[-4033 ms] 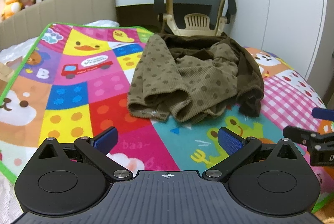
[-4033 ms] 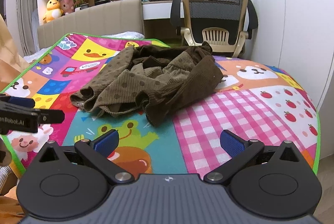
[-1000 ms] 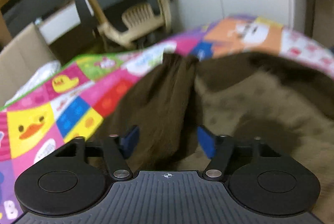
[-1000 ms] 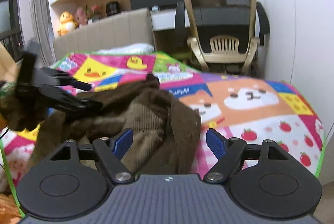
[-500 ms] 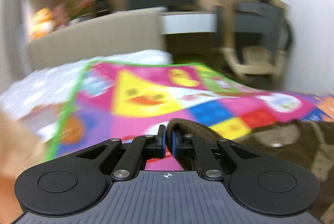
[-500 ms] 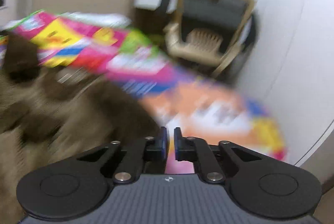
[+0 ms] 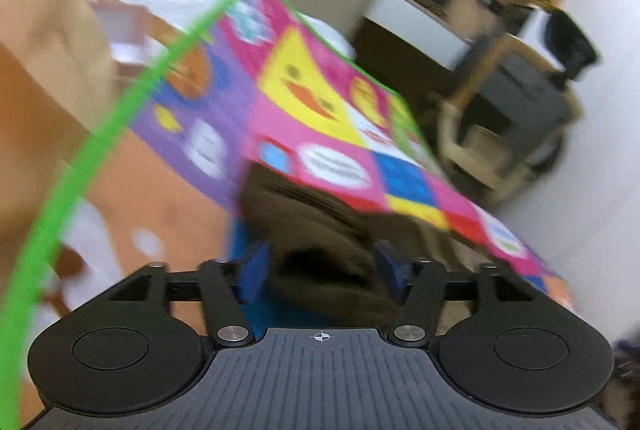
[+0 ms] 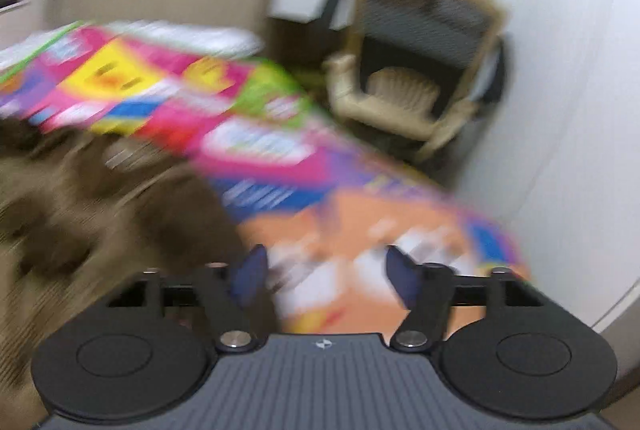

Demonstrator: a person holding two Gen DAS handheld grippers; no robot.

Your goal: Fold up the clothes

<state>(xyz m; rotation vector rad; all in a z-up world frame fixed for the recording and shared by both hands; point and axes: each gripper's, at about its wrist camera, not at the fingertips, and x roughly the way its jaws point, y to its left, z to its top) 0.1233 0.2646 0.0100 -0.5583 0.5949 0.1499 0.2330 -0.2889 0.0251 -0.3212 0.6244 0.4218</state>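
Though blurred, garment (image 7: 320, 230) between parted jaws.

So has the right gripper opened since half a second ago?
Yes. The right gripper now stands open over the mat; its jaws were nearly shut before.

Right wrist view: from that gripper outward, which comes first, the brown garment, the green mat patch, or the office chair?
1. Brown garment, lower left, reaching the right gripper.
2. Green mat patch, centre, farther back.
3. Office chair, upper right, beyond the mat.
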